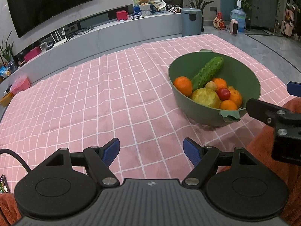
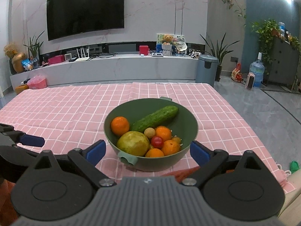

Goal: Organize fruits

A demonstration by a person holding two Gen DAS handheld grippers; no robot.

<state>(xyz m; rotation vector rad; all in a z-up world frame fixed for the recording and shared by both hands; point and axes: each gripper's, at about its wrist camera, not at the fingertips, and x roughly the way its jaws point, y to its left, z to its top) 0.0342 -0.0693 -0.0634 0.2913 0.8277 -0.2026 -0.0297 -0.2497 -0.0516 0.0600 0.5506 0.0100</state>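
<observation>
A green bowl [image 2: 188, 118] [image 1: 250, 79] stands on the pink checked tablecloth [image 1: 94, 98]. In it lie a cucumber [image 2: 156, 118] [image 1: 207, 72], several oranges [image 2: 120, 125] [image 1: 182, 85], a large yellow-green fruit [image 2: 133, 143] [image 1: 206, 98], a small red fruit [image 2: 157, 141] [image 1: 223, 93] and a small tan fruit [image 2: 149, 133]. My right gripper [image 2: 148, 152] is open and empty, its fingers either side of the bowl's near rim. My left gripper [image 1: 151, 151] is open and empty over bare cloth, left of the bowl. The right gripper's finger [image 1: 270, 113] shows at the left wrist view's right edge.
The table's far edge faces a long grey TV bench [image 2: 112, 69] with a TV [image 2: 85, 9] above. A grey bin [image 2: 207, 69] stands on the floor beyond the table's far right corner. The left gripper's finger [image 2: 32, 140] shows at the left.
</observation>
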